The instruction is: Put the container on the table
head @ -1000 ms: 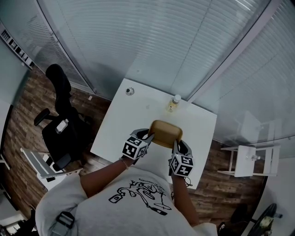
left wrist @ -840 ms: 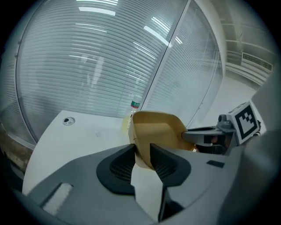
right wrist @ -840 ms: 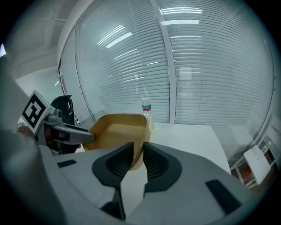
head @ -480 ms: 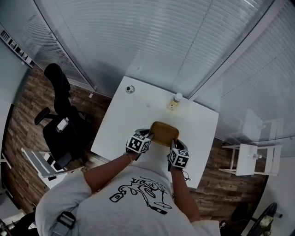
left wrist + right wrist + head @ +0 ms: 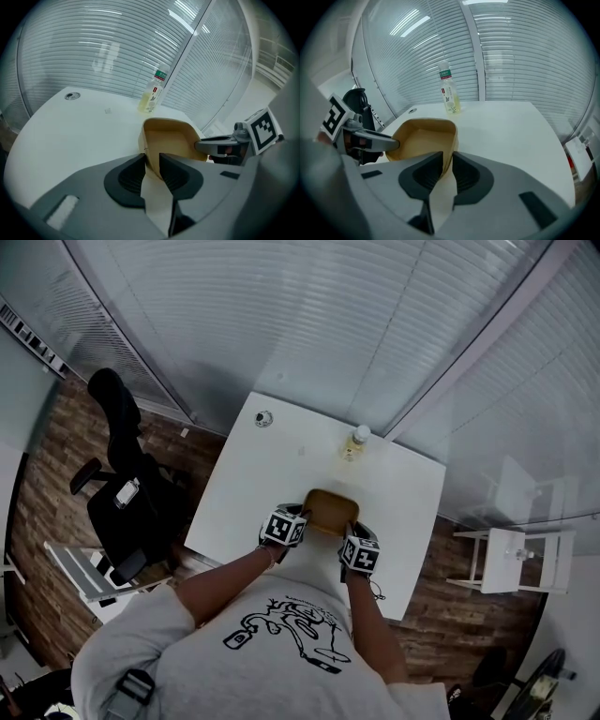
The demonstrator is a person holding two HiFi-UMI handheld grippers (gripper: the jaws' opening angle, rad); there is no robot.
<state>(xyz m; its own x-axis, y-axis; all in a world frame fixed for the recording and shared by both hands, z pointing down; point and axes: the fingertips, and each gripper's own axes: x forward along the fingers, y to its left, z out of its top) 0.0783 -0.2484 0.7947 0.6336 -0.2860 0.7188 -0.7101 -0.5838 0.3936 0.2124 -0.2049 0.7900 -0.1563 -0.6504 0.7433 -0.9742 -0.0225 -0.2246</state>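
In the head view, the left gripper and the right gripper are being held at opposite ends of a tan, rounded rectangular plastic container. It is being carried over the near part of a white rectangular table; contact with the top cannot be told.

In the left gripper view, the container's thin wall is being pinched between the dark pads, the jaws having just been closing on it. A clear plastic bottle is being shown upright beyond.

In the right gripper view, the opposite wall is being clamped likewise.
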